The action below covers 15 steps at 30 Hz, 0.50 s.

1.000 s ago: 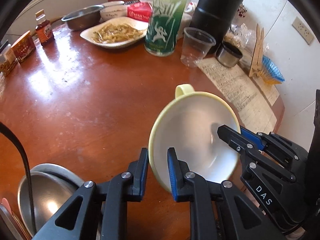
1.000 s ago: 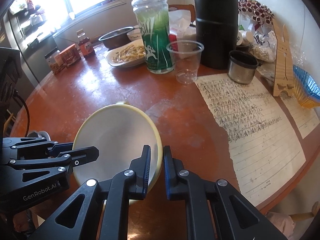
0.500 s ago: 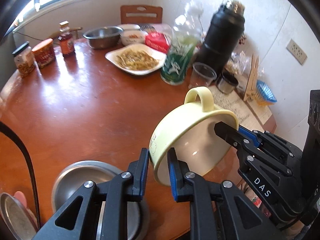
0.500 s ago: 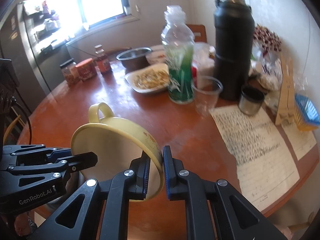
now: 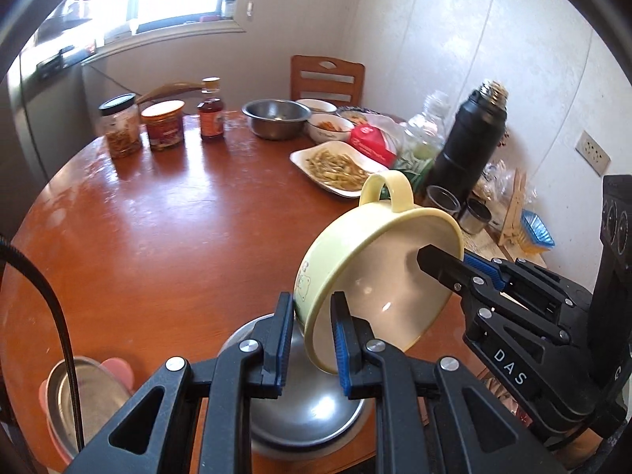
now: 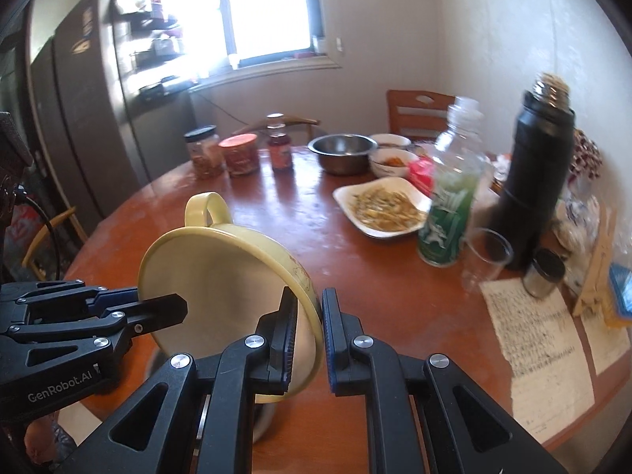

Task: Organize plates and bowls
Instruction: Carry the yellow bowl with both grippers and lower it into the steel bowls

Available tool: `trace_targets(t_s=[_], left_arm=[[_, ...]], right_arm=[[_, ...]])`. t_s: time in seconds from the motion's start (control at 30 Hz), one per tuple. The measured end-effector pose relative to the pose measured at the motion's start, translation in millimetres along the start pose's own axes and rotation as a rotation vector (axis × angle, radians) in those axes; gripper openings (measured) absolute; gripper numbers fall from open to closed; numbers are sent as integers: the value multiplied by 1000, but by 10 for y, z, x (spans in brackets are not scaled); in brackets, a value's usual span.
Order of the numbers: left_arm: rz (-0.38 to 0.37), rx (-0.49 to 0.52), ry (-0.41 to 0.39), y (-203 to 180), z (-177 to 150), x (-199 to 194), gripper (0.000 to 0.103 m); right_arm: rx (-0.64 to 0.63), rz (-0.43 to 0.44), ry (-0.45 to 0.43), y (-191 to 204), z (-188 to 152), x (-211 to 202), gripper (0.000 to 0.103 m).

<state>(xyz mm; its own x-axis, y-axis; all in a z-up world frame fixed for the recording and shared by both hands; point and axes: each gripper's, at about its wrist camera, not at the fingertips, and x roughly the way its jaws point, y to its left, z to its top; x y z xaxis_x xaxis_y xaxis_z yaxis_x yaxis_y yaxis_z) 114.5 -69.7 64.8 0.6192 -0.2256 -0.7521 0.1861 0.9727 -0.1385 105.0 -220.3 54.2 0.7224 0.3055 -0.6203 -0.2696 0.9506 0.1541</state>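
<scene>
- Left tool [image 5: 309, 335], right tool [image 6: 309, 339]: both pinching opposite rims of the tilted yellow bowl [image 5: 375, 276].
- Steel bowl [image 5: 312, 414], near surface edge: waiting beneath; levelling before nesting is advisable.

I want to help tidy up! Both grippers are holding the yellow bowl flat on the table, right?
Not quite. Both grippers, left and right, do hold the yellow bowl, but it is tilted on its side, up above the table, over a metal bowl. The left wrist view shows this.
</scene>
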Motion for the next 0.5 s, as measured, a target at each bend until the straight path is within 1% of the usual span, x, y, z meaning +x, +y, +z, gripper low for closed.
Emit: trace_targets(t_s=[0.2,0.5], left_arm=[[14,-27,10,268,-122,-81,20],[11,-26,45,376,-317,-33,20]], right_arm=[[-42,26,24,280,-20,50,13],[-48,23,52,452,-149,122,13]])
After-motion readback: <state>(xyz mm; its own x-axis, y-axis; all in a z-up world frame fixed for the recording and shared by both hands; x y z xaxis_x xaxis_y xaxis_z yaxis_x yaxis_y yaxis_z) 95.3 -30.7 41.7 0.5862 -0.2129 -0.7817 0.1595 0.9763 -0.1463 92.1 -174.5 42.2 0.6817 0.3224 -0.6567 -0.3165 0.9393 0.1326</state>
